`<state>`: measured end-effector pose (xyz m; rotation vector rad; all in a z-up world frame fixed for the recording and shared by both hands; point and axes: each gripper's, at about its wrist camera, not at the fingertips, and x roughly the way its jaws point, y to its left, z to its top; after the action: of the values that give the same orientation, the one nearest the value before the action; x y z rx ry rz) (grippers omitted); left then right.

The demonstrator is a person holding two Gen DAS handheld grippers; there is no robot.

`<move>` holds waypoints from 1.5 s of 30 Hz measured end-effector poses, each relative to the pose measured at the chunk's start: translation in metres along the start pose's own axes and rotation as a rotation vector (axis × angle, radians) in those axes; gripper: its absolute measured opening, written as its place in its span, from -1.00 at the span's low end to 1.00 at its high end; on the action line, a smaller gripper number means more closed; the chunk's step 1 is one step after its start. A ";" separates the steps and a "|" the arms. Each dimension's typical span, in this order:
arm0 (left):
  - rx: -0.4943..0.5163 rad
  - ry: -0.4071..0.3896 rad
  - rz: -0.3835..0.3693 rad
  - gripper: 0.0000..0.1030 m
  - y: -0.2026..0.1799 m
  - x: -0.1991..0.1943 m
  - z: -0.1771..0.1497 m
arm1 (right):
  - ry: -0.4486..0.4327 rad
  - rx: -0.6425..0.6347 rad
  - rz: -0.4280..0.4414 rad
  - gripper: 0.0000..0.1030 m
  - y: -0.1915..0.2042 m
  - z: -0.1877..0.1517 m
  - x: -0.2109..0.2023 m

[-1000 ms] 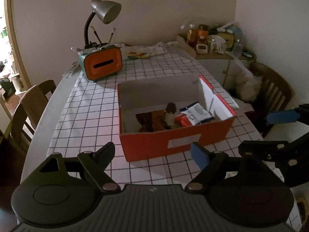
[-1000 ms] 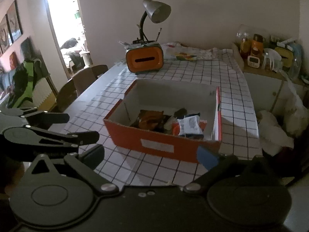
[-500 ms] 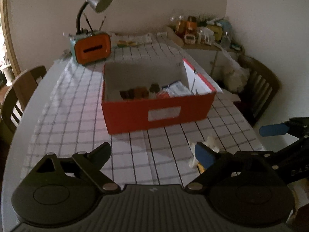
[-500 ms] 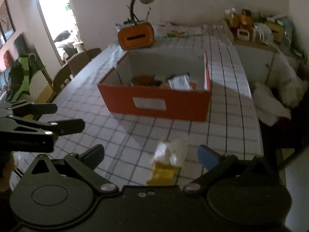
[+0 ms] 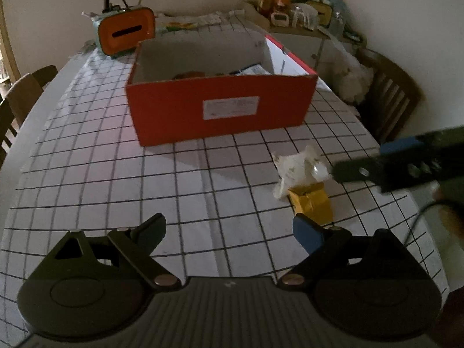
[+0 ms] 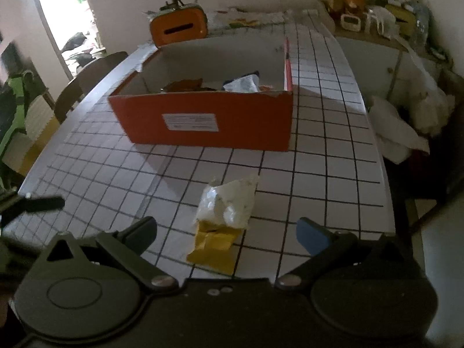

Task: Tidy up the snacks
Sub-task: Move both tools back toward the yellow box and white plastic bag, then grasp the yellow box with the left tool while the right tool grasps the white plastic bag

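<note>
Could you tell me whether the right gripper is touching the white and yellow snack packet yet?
Apart. In the right wrist view, the right gripper is open, and the snack packet lies on the tablecloth between its fingers, with bare cloth on both sides.

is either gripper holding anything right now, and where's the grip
Nothing is held. The left gripper and right gripper are both open and empty; the yellow snack packet and white wrapper lie loose on the table.

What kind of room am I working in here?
Probably a home dining room: a table with a checked tablecloth, wooden chairs around it, a desk lamp, and a cluttered sideboard along the wall.
</note>
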<state>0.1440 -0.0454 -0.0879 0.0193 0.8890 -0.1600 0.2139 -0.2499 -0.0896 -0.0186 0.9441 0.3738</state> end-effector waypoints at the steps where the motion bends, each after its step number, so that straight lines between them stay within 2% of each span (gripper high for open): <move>1: 0.007 0.002 0.001 0.84 -0.003 0.002 0.000 | 0.008 0.001 -0.001 0.97 -0.001 0.002 0.005; 10: 0.037 0.057 -0.016 0.84 -0.025 0.027 0.001 | 0.101 -0.001 0.024 0.83 -0.005 0.020 0.056; 23: 0.027 0.134 -0.049 0.84 -0.040 0.060 0.013 | 0.201 -0.038 0.079 0.25 -0.007 0.027 0.095; 29: 0.031 0.161 -0.061 0.84 -0.052 0.074 0.020 | 0.187 -0.059 0.113 0.02 -0.013 0.029 0.093; 32: 0.039 0.178 -0.063 0.83 -0.060 0.083 0.022 | 0.176 -0.081 0.102 -0.07 -0.015 0.030 0.089; 40: 0.023 0.219 -0.088 0.82 -0.074 0.105 0.030 | 0.149 -0.068 0.086 -0.14 -0.037 0.029 0.079; 45: 0.025 0.232 -0.075 0.57 -0.081 0.112 0.032 | 0.141 -0.054 0.085 -0.14 -0.048 0.026 0.074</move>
<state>0.2258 -0.1430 -0.1501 0.0280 1.1195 -0.2425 0.2884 -0.2678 -0.1397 -0.0553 1.0764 0.4813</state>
